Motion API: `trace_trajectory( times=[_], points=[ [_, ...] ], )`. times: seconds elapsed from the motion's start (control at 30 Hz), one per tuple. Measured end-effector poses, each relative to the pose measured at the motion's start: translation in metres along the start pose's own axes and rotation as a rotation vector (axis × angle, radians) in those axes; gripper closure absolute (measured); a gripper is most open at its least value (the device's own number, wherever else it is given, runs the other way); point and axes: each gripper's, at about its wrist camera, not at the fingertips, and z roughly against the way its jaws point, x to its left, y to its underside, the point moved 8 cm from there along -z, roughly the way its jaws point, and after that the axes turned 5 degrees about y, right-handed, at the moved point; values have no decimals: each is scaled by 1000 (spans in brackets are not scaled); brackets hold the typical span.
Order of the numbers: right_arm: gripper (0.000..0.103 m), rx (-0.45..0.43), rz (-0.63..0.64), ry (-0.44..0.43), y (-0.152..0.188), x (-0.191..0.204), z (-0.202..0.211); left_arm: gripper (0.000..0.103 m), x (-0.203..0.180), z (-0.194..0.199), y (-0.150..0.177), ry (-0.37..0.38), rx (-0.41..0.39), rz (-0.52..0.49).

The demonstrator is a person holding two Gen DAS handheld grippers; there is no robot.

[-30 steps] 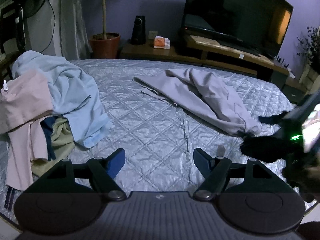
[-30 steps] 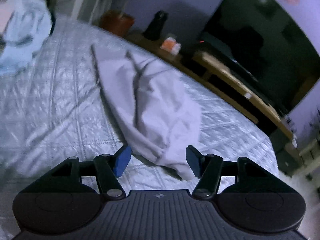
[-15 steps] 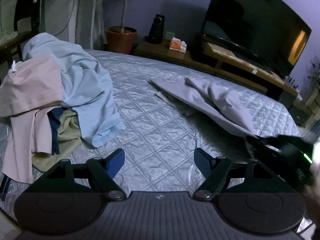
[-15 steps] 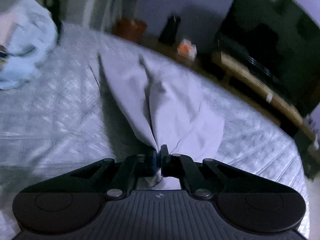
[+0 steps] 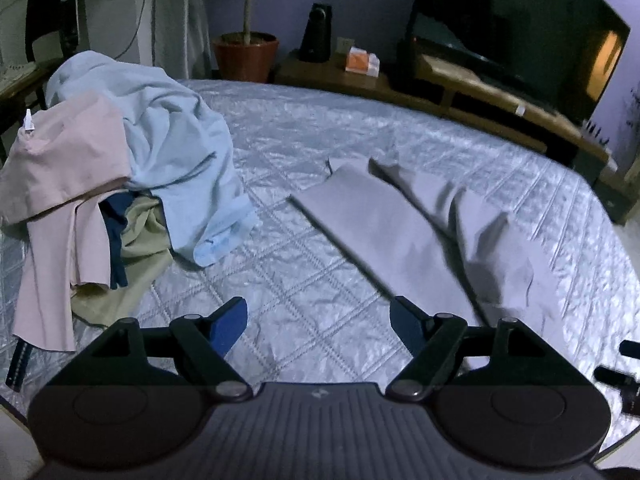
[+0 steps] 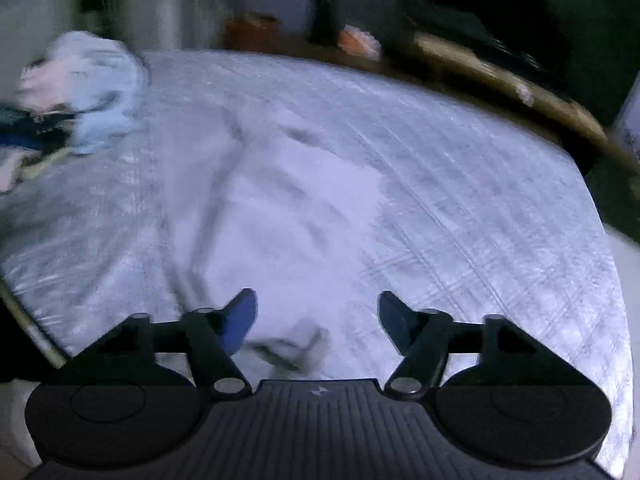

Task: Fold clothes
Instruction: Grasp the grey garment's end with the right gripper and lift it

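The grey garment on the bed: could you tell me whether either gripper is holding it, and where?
Nothing is held: the left gripper and right gripper are open above the grey garment.

The bed cover [image 5: 320,264] is silvery blue-grey, quilted in a diamond grid. The garment [image 5: 400,232] spread toward its right edge is plain pale lilac-grey. Near the left edge, the pile shows a light blue piece [image 5: 180,152], a dusty pink one [image 5: 68,160], an olive one [image 5: 140,244] and a navy strip [image 5: 116,220] (mostly hidden). The gripper pads [image 5: 230,322] are blue on black frames.
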Motion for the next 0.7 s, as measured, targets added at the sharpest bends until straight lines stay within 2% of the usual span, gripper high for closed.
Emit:
trace_trajectory(
  times=[0.13, 0.2, 0.3, 0.4, 0.47, 0.57, 0.63, 0.7],
  points=[
    [39, 99, -187, -63, 9, -16, -28, 28, -5, -5, 5, -7, 21, -24],
    [43, 111, -166, -85, 9, -6, -39, 28, -9, -8, 7, -7, 28, -35],
    [43, 100, -102, -87, 1, 9, -49, 28, -14, -11, 9, 0, 39, -50],
    [43, 134, -110, -89, -1, 16, -65, 27, -18, -15, 10, -3, 47, -64],
    [78, 123, -106, -93, -3, 18, -65, 27, -19, -16, 11, -5, 50, -61],
    [89, 87, -141, -104, -5, 8, -51, 27, -18, -18, 11, -2, 55, -50],
    [100, 32, -182, -63, -9, -9, -35, 27, -18, -18, 11, -3, 54, -48],
    [100, -32, -247, -15, -10, -32, -10, 27, -17, -18, 10, -2, 53, -42]
  ],
)
